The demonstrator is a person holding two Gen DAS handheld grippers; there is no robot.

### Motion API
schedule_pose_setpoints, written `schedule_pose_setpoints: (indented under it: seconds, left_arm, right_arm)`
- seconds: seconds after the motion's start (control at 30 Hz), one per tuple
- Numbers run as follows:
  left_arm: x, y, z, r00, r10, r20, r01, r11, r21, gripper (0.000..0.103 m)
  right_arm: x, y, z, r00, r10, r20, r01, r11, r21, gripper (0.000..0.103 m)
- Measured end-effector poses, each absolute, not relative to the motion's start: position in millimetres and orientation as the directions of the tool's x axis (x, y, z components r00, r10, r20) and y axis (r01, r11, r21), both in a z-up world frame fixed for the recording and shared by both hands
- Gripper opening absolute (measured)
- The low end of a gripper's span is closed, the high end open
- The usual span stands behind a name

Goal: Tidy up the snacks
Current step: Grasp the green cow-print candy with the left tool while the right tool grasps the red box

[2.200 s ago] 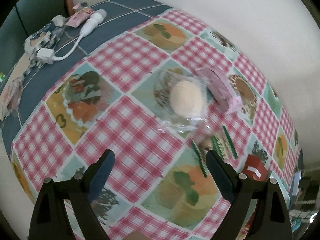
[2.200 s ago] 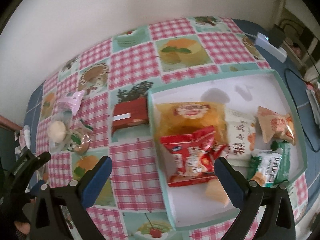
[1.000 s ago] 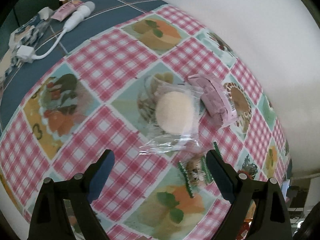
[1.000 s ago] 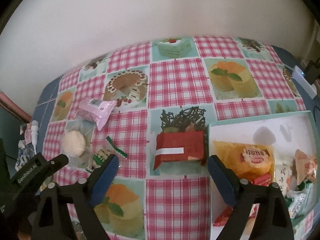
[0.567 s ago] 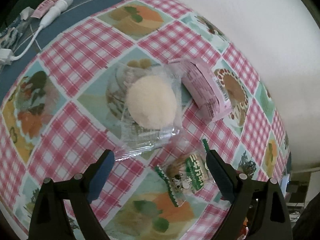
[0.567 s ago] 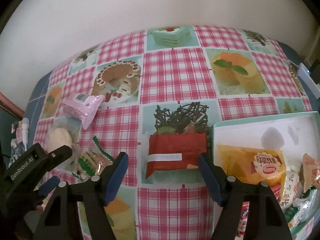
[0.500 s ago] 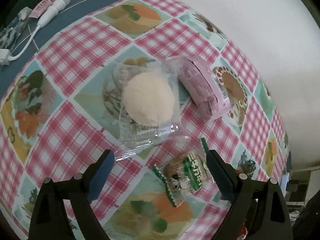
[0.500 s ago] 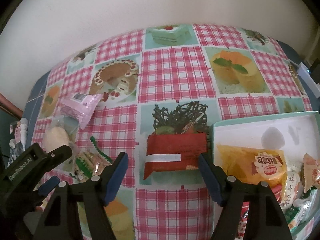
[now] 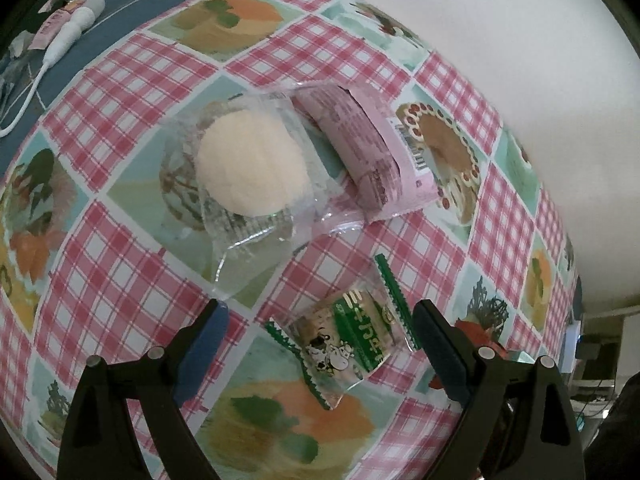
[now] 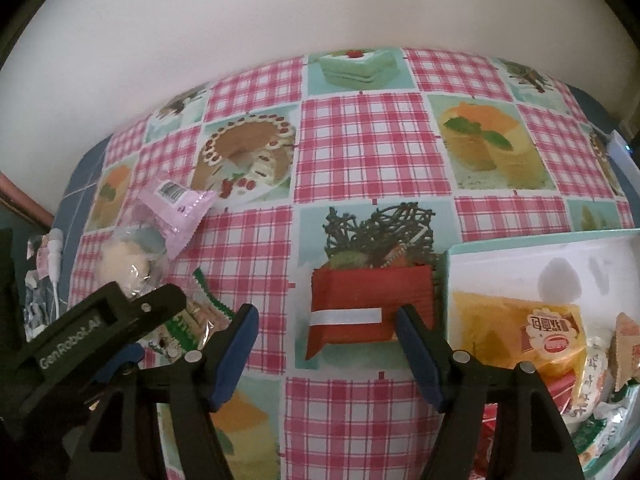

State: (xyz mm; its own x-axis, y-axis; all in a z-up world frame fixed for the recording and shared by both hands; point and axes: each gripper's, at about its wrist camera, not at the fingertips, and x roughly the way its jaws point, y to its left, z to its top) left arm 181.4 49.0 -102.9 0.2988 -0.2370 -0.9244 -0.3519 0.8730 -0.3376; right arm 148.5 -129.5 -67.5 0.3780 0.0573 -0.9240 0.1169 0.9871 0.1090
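Across the checked tablecloth (image 10: 360, 152), the white tray (image 10: 520, 256) is sitting at the right, crowded with packets. Just left of its rim, the red packet (image 10: 370, 300) is lying flat, long axis crosswise, between the right gripper (image 10: 326, 320) whose jaws have just been closing, pads not yet pressing. Leftward, the left gripper (image 9: 320, 330) is hanging spread wide over the green-edged packet (image 9: 348, 344), lying diagonally, beside the round bun (image 9: 252, 166) and pink packet (image 9: 372, 148).
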Motion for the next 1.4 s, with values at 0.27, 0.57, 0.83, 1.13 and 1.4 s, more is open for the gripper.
schedule_pose_setpoints:
  seconds: [0.27,0.57,0.83,1.13,1.4]
  left_arm:
    - [191.0,29.1,-109.0,0.287,-0.208,-0.935,-0.325,0.897,-0.299,0.093]
    - [202.1,-2.6,-114.4,0.278,-0.119,-0.953,-0.293,0.935,-0.202,0.093]
    - [199.8,8.7,-115.2,0.254,-0.051,-0.966,-0.286,0.95,-0.125,0.093]
    - [196.1,38.0,-112.8,0.248,-0.014,-0.969,-0.281,0.956,-0.086,0.093]
    - [194.0,62.7,-113.9,0.241,-0.026,-0.97,-0.29,0.952,-0.097,0.093]
  right_arm:
    - [148.7,-140.8,-67.2,0.379,0.053,-0.924,0.143,0.983,0.115,0.071]
    - [148.5,-142.5,-67.5,0.372,0.026,-0.928,0.134,0.988,0.082,0.067]
    - [148.0,-145.8,-67.3,0.372,0.045,-0.927,0.143,0.984,0.106,0.067]
    - [147.0,-154.2,-62.3,0.405,0.086,-0.91,0.164,0.972,0.165,0.067]
    - [148.3,-159.0,-67.0,0.409,0.064,-0.91,0.186,0.971,0.152,0.065]
